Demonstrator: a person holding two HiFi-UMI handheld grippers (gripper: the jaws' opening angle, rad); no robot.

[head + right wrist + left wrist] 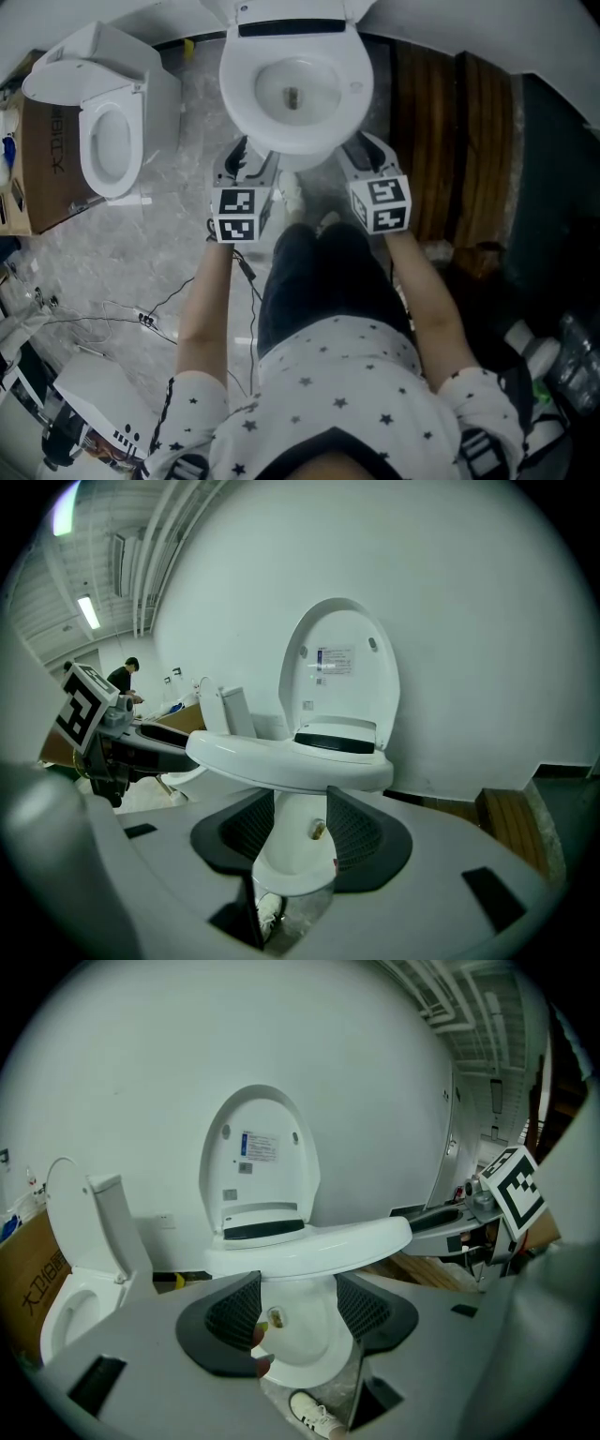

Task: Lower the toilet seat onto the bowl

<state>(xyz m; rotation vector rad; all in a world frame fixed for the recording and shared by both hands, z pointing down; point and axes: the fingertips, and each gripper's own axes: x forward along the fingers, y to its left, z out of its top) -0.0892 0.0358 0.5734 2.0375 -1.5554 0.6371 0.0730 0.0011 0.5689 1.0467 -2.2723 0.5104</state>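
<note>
The white toilet seat (236,89) lies flat on the bowl (305,1335), and the lid (258,1162) stands upright against the wall behind it. My left gripper (248,157) is at the bowl's front left, just under the rim, jaws open with only the bowl's base showing between them (298,1312). At the front right, my right gripper (361,150) is also open and holds nothing (300,832). In the right gripper view the seat (291,761) sits level above the jaws, and the lid (342,663) is raised.
A second toilet (108,131) stands to the left beside a cardboard box (47,159). Dark wooden planks (459,141) lie to the right. Cables (141,314) trail over the floor at left. The person's shoe (314,1415) is by the bowl's foot. Another person (122,679) stands far off.
</note>
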